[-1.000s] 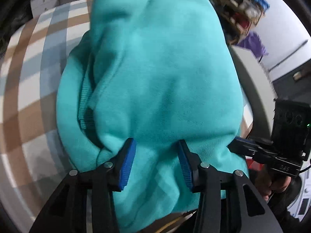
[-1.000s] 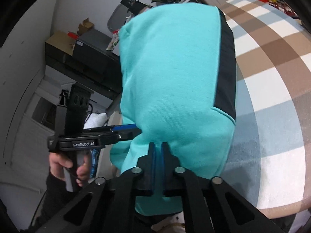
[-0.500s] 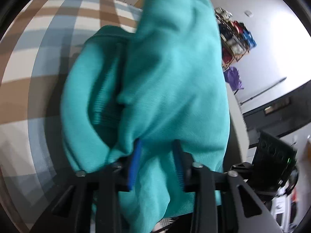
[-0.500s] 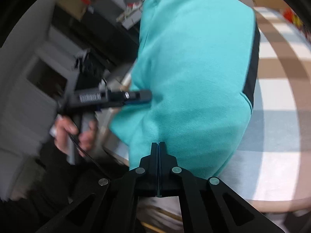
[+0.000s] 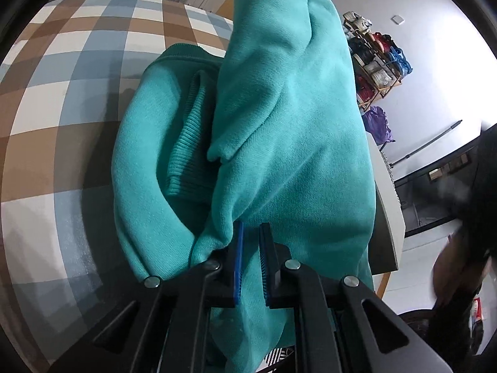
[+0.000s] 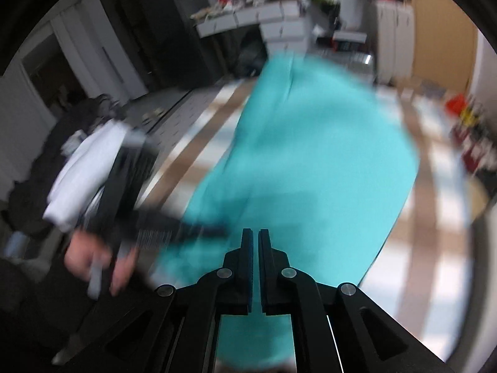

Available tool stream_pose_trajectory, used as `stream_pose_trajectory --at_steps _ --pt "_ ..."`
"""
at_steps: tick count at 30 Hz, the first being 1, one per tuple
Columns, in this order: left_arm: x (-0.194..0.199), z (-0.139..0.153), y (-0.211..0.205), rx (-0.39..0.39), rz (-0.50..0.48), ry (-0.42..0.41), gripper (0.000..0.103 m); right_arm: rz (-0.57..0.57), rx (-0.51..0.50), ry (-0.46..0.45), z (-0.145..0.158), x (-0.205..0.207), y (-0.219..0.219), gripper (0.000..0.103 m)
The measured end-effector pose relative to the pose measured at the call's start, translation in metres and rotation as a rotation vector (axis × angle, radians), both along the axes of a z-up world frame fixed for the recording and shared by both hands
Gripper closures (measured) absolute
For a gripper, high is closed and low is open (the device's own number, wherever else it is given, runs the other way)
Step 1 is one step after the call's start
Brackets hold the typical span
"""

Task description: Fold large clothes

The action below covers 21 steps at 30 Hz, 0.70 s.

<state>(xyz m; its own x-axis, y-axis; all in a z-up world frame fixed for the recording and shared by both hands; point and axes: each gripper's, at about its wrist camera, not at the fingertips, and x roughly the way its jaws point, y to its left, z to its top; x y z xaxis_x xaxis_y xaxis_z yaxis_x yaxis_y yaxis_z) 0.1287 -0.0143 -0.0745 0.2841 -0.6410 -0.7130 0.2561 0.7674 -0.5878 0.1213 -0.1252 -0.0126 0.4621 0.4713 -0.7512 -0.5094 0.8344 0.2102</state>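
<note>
Garment (image 5: pixel 279 143) on checked table (image 5: pixel 62 99); shelf rack (image 5: pixel 376 62) right, behind table.

Soft matt fleece knit on the teal sweatshirt (image 5: pixel 289 143), with a ribbed cuff (image 5: pixel 186 155) in coarser cloth. Smooth woven cloth on the checked table cover (image 5: pixel 56 99). Matt black plastic, shiny metal rivets and ridged blue pads (image 5: pixel 238 261) on the left gripper (image 5: pixel 251 233).

The sweatshirt (image 5: pixel 289 143) is solid teal with ribbed cuffs. The tabletop (image 5: pixel 62 93) is checked brown, white and grey-blue. Black fingers (image 5: pixel 237 258) carry blue pads.
</note>
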Motion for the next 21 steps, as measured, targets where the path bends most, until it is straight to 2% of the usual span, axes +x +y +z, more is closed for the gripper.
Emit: stream_pose_trajectory --at_steps 3,5,8,10,12,16,18,21 --pt "0.000 -0.002 -0.001 0.020 0.006 -0.012 0.096 -0.031 -0.073 -0.004 0.017 0.064 0.020 0.098" --pt "-0.001 -0.002 -0.002 0.043 0.008 -0.025 0.096 -0.045 -0.097 0.044 0.009 0.106 0.035 0.098" --pt "-0.002 0.001 -0.009 0.084 0.001 -0.047 0.096 -0.074 -0.168 0.237 -0.039 0.157 0.057 0.103" --pt "-0.002 0.001 -0.014 0.107 -0.006 -0.055 0.096 -0.052 -0.207 0.365 -0.071 0.172 0.078 0.103" --pt "-0.003 0.001 -0.014 0.130 -0.008 -0.071 0.096 -0.049 -0.257 0.373 -0.090 0.177 0.091 0.103" --pt "0.001 0.001 -0.017 0.127 -0.016 -0.071 0.096 -0.077 -0.242 0.376 -0.099 0.186 0.095 0.103" --pt "0.002 0.000 -0.016 0.108 -0.020 -0.060 0.096 -0.078 -0.246 0.361 -0.091 0.183 0.093 0.103" --pt "0.002 -0.003 -0.011 0.094 -0.020 -0.056 0.096 -0.041 -0.191 0.259 -0.041 0.174 0.075 0.103"
